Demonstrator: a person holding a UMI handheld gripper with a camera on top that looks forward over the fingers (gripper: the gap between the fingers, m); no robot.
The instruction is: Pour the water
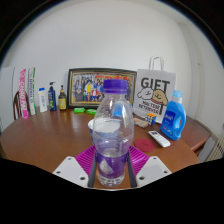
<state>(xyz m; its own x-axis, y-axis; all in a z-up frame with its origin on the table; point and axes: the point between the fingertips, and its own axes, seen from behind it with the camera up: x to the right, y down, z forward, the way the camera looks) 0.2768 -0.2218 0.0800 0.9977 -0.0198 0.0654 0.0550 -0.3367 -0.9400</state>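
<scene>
Bottle [113, 135]: a clear plastic water bottle with a purple cap and a purple label band, upright between my jaws [112, 168]. My two pink pads [84, 157] close against its lower body from either side, so I hold it gripped. Its lower part shows water; I cannot tell whether its base touches the worktop [40, 140].

Worktop: a brown wooden surface that spreads out beyond the bottle to a white wall.

Just behind and beside the bottle: a blue spray bottle [174, 117], upright, with a small white flat object [160, 139] lying near its foot.

Against the wall, directly behind the bottle's cap: a framed picture [90, 84], standing and leaning slightly back. Beside it, behind the spray bottle: a white paper gift bag [156, 92] with handles and the printed word "GIFT".

On the other side of the picture: a row of small upright containers, among them a dark brown bottle [62, 98], a blue-capped bottle [51, 97] and several tall white tubes [24, 92].

In front of the picture: a small green item [78, 110] lying on the wood, too small to identify.
</scene>
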